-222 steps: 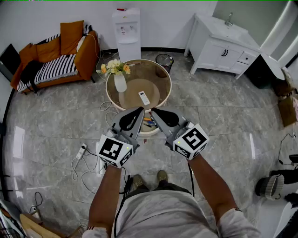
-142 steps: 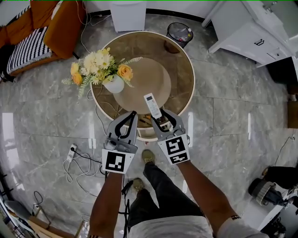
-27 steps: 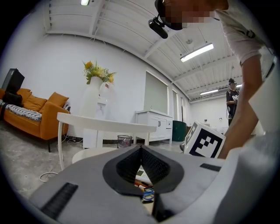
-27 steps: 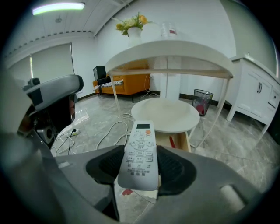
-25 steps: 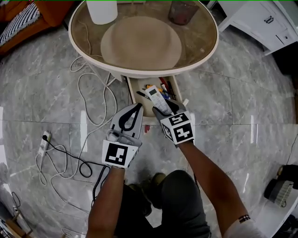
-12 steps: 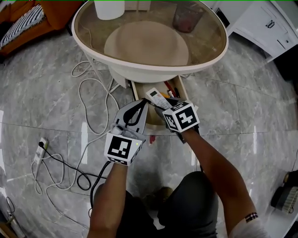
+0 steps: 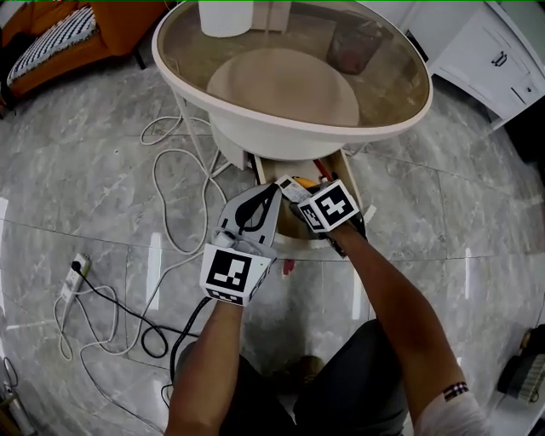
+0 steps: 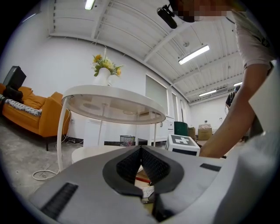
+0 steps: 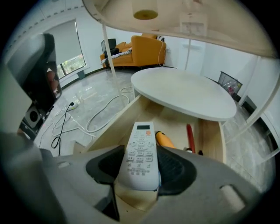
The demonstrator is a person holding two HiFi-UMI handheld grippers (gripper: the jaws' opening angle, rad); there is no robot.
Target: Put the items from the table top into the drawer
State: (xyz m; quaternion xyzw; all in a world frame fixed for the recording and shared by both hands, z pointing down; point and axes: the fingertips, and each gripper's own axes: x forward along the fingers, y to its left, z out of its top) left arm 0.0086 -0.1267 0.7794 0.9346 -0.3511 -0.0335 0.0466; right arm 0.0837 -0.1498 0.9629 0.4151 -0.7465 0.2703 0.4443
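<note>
A white remote control (image 9: 141,154) is clamped between my right gripper's (image 9: 141,162) pads, buttons up, its display end pointing into the open wooden drawer (image 9: 114,122). In the head view that gripper (image 7: 300,191) tilts down over the drawer (image 7: 294,228) under the round glass-topped table (image 7: 255,140), with the remote (image 7: 291,184) sticking out ahead. An orange item (image 9: 164,139) and a red pen (image 9: 190,136) lie in the drawer. My left gripper (image 7: 272,192) hovers level just left of the drawer, shut (image 8: 141,149) with nothing between its jaws.
A white vase (image 7: 225,15) stands on the table's far side, with flowers (image 8: 105,65) seen from below. White cables (image 7: 166,183) and a power strip (image 7: 73,271) lie on the floor at left. An orange sofa (image 7: 47,38) is far left, a white cabinet (image 7: 498,64) far right.
Both grippers have sunk lower, toward the drawer. The right gripper has tipped further down, bringing the remote over the drawer opening. The left gripper stays shut.
</note>
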